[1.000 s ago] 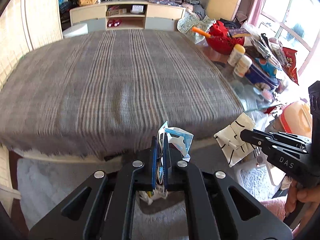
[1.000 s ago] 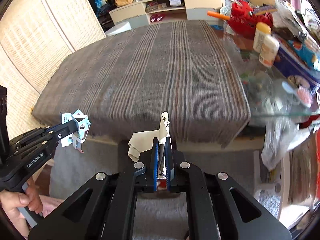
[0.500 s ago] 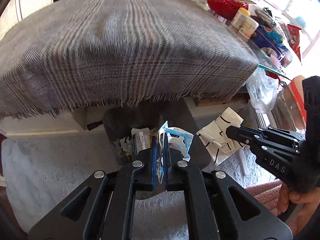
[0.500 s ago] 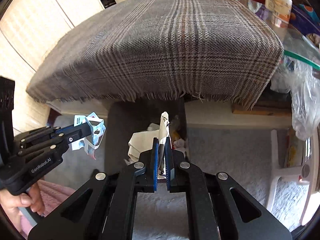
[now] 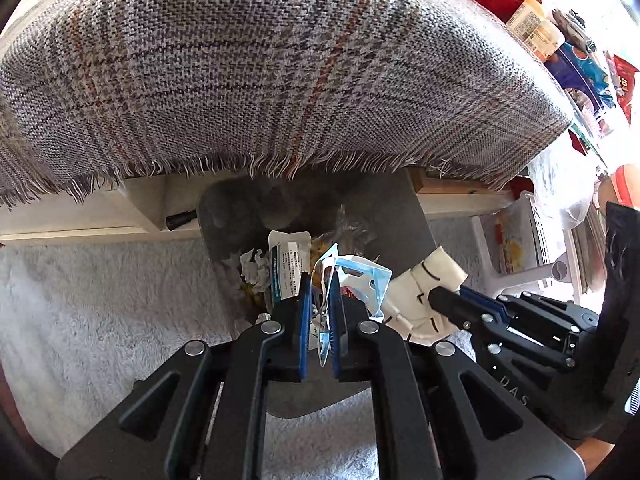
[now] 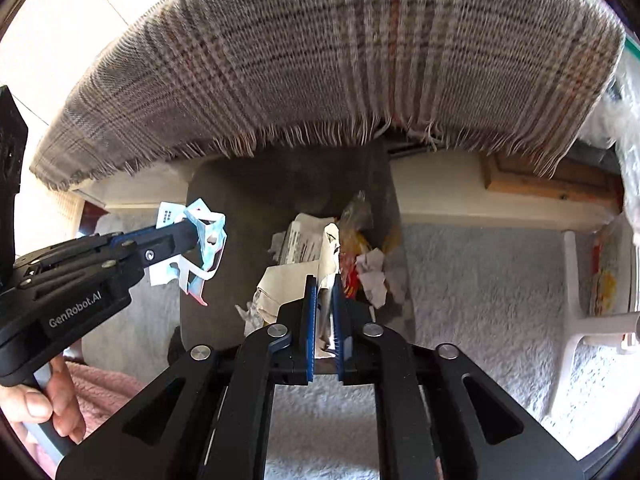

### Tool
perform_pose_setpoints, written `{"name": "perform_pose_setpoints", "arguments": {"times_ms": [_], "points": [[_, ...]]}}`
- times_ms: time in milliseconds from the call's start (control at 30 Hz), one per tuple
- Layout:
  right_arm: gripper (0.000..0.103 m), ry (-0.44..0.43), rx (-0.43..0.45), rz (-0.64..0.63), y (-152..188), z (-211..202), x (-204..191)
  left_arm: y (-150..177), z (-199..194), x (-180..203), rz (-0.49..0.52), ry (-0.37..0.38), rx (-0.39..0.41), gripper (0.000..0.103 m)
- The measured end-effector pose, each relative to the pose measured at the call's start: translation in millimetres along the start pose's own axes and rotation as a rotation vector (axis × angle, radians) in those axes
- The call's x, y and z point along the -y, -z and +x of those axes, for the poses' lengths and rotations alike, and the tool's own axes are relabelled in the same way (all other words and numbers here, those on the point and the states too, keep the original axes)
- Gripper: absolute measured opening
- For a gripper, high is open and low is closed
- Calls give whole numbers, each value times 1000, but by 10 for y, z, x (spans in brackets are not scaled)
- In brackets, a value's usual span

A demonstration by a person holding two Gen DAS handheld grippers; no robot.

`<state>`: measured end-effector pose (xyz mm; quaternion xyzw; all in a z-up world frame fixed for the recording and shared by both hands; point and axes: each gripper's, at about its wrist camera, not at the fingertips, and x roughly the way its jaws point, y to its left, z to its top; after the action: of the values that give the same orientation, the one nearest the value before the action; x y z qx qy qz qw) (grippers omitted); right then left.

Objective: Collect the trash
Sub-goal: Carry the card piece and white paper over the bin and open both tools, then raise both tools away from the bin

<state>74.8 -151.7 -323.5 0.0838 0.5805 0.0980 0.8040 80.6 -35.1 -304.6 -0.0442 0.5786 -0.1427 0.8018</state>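
Between left gripper [image 5: 320,312] pads: torn blue-white wrapper [image 5: 360,280]; right gripper [image 6: 325,312] pinches crumpled cream paper [image 6: 288,280].

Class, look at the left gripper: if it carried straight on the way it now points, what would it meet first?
Most likely the trash heaped in the grey bin, probably the white printed packet just ahead of the left gripper, which holds a blue-and-white wrapper. Depth is hard to judge here.

1. The dark bin's [image 5: 376,216] far rim lies hidden beneath the plaid blanket's [image 5: 280,64] fringe.
2. The printed text on the white packet [image 5: 289,264] is too small to read.
3. The picture's right edge cuts off the cluttered shelf items [image 5: 580,64].
4. The right wrist view's blanket is blurred.
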Motion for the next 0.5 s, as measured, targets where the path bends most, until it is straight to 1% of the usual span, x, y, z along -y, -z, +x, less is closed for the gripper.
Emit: {"name": "perform_pose_setpoints", "arguments": {"times_ms": [100, 167, 200, 267, 300, 333, 400, 467, 500], "points": [[12, 2, 0, 7, -11, -17, 8, -31, -26, 10, 6, -2, 7, 16], [15, 14, -7, 1, -17, -13, 0, -45, -37, 6, 3, -1, 9, 26], [18, 23, -10, -5, -13, -15, -6, -47, -41, 0, 1, -4, 13, 29], [27, 26, -13, -18, 3, -11, -21, -46, -61, -10, -6, -4, 22, 37], [40, 25, -10, -24, 8, -9, -24, -48, -77, -17, -9, -8, 30, 40], [50, 22, -3, -32, 17, -20, -21, -48, -88, -22, -9, -12, 35, 45], [57, 37, 11, -48, 37, -53, -26, -56, -133, -29, -9, -25, 52, 49], [68, 51, 15, -55, 51, -89, -6, -65, -207, -37, -10, -32, 73, 58], [78, 58, 21, -56, 60, -117, 12, -69, -260, -40, -6, -39, 88, 60]]}}
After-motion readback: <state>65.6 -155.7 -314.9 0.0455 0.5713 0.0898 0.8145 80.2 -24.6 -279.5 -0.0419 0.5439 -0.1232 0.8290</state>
